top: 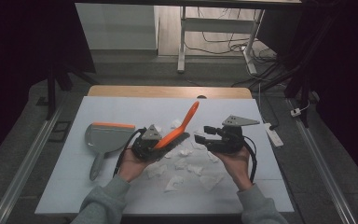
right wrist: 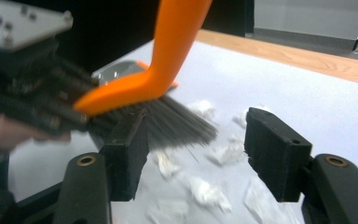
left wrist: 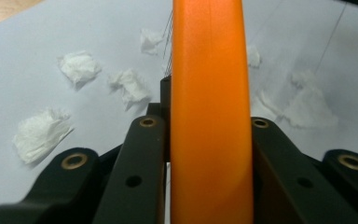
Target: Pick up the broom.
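Your high view looks forward and down from six o'clock. Both gripper views sit close above the table (top: 121,105), sharing the orange brush (top: 179,126) and paper scraps (right wrist: 205,191).

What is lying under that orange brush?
Crumpled paper scraps lie on the white table under the brush, held in the left tongs. Whatever sits directly beneath the bristles is hidden.

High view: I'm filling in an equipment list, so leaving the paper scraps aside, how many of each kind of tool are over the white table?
brush: 1
dustpan: 1
grippers: 2, the left gripper and the right gripper
total: 4
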Available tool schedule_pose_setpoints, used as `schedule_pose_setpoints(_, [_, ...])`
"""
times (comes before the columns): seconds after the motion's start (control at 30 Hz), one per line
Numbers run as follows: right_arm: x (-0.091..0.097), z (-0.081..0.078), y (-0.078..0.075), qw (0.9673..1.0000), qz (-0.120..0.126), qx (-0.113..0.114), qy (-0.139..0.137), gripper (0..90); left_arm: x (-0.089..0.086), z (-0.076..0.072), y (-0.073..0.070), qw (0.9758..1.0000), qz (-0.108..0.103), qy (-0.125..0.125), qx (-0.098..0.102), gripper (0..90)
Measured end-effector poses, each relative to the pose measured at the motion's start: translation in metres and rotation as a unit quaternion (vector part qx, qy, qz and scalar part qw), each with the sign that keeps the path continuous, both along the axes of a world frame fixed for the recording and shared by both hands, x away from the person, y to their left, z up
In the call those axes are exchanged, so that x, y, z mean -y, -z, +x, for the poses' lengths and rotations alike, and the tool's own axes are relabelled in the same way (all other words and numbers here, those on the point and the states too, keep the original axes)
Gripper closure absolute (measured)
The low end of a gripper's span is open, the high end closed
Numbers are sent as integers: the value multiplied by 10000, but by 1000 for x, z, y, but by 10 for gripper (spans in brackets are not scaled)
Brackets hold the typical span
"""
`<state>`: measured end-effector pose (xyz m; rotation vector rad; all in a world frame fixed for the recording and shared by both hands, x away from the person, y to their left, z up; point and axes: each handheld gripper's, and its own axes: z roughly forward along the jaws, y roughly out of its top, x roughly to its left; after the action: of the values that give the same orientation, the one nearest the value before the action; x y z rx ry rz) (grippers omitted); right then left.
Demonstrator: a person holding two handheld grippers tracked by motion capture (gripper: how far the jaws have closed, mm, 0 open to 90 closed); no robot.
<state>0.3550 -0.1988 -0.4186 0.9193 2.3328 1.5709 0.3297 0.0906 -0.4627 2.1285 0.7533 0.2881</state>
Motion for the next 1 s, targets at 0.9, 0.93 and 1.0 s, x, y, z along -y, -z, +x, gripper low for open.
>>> schedule_pose_setpoints(0.9, [-19,-22,-11,9746,-1830,529,-1177,343,47,7,-2,9684,2019,1413,-395,775])
schedule_pose_setpoints(0.93, [-21,-21,-9,9716,-1963,521,-1213,340,49,6,-2,9667,2058,1469,-391,774])
schedule_pose_setpoints(1.0, [-24,-19,-4,9662,-2178,465,-1296,345,55,3,-3,9632,2154,1574,-320,775])
